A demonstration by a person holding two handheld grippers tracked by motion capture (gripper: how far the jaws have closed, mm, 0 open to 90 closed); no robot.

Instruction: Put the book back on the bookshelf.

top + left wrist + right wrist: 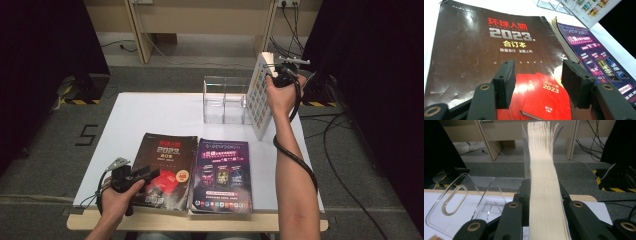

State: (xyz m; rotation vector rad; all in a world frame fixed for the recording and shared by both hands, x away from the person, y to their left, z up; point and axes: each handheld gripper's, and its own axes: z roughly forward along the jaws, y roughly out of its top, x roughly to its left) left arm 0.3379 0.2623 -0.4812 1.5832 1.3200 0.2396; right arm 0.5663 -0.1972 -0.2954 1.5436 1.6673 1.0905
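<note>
Three books are sitting in the high view: a dark 2023 volume and a purple magazine lying flat side by side at the near table edge, and a white book being held upright by the right gripper just beside the clear acrylic holder at the far edge. The left gripper is hovering over the near left corner of the dark volume.

Left gripper view: both pads are standing spread, nothing between them, over the dark volume's cover; whether they are touching the cover I cannot tell. The purple magazine is lying to the right, touching the dark volume's page edge.

Right gripper view: the jaws are pinching the white book's page block from both sides, the pages fanning loose at the top. The clear holder is sitting to the left, slots empty.

Risks, as I am judging them: the grip is sitting on one edge of a thick, floppy block, so the book could be sagging or slipping out during lowering. The fanned pages could be catching on a divider wall, and the light holder could be tipping or sliding off the far edge if nudged.
</note>
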